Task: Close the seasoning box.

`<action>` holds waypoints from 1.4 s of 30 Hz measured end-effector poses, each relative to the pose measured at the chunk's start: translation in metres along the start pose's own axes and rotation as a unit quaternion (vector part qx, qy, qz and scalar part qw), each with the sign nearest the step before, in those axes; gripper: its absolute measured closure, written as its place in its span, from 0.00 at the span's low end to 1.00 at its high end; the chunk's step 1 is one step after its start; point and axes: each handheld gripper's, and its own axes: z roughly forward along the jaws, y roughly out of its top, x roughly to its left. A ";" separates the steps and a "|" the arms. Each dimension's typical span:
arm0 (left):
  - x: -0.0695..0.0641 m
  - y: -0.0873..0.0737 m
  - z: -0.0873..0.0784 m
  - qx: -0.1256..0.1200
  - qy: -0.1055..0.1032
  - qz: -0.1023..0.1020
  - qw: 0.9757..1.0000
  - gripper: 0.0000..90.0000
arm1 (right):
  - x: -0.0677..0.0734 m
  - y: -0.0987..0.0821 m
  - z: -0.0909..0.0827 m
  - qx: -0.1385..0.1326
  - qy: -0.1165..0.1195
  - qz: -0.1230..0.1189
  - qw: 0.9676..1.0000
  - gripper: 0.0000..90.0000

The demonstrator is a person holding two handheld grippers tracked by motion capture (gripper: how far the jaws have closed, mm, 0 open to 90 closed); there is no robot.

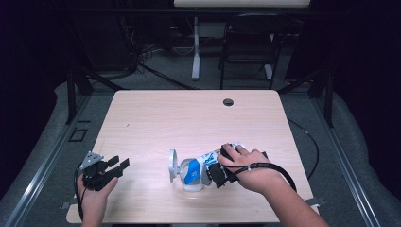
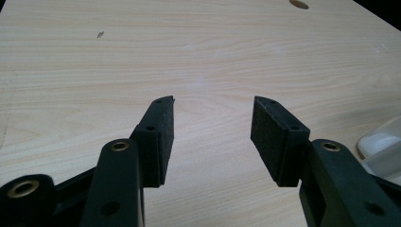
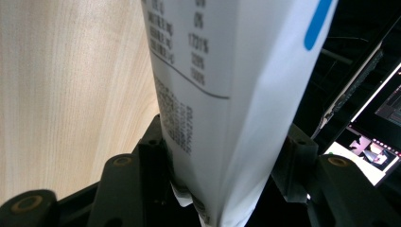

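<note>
Right hand-held gripper [image 1: 216,173] is pinching a white-and-blue carton [image 1: 201,165], jaws clamping its printed sides near one end; the carton is lying tilted at the near-centre of the bench [image 1: 156,118], apparently being tipped over a white cup [image 1: 193,182]. A white round thing [image 1: 173,165] is standing just left of it. To do this well: keep the clamp square, tilt slowly, hold the far end over the cup. Left hand-held gripper [image 1: 117,165] is sitting spread and empty at near left, well apart. Nothing is blocking; the right gripper's cable [image 1: 279,171] is trailing right.

Light falls from above on the pale table [image 1: 156,118]; the surroundings stay dark. The high view is soft. The carton [image 3: 222,94] blurs up close.
</note>
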 end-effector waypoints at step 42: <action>0.001 -0.001 0.000 0.000 0.001 -0.003 1.000 0.56 | -0.002 0.002 -0.001 0.007 -0.004 -0.009 1.000 0.54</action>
